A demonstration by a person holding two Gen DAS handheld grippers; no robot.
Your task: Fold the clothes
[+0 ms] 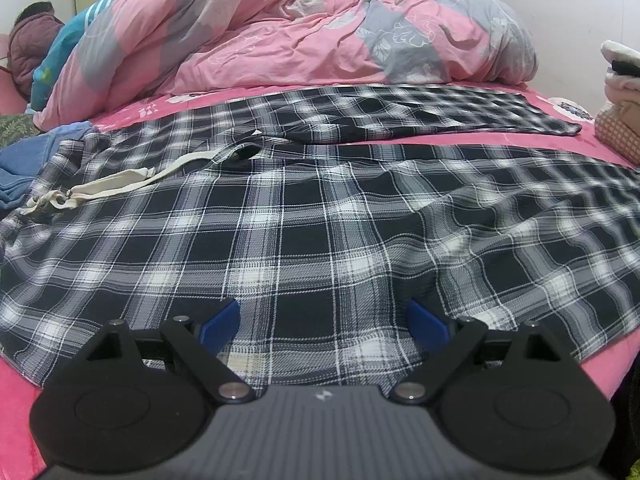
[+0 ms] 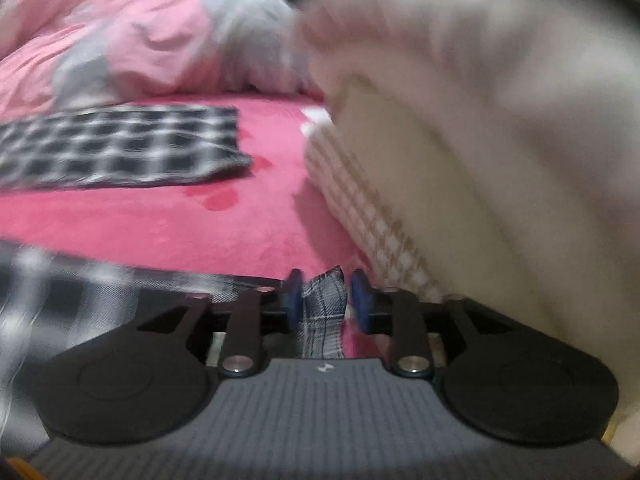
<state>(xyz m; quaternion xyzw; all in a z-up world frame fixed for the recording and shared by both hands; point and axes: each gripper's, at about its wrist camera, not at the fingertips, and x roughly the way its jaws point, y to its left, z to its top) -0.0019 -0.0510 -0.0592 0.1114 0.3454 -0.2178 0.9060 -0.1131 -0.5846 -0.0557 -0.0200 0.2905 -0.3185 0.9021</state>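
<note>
Two plaid trouser legs (image 1: 320, 216) run left to right across the pink bed sheet (image 1: 500, 138), the near leg spread flat just ahead of the left gripper (image 1: 324, 324), the far leg (image 1: 420, 114) lying parallel behind it with a strip of sheet between at the right; the garment's long axis thus lies crosswise to both tools, with waistband and cream drawstring (image 1: 116, 182) at the left and the cuffs at the right; a pink and grey duvet (image 1: 280, 28) is heaped behind, a blue cloth (image 1: 20, 168) lies at the left edge, and pale stacked clothes (image 2: 460, 140) crowd the right side, leaving little room there; left gripper: fingers spread wide, nothing between them, hovering over the near hem; right gripper (image 2: 325, 300): blue pads closed upon a bunched pinch of plaid fabric (image 2: 323, 300), apparently the right-hand end of the near leg, the view being blurred; the right hand is therefore nearer the cuff end, so any fold along the long axis would probably carry that end leftward over the spread cloth.
</note>
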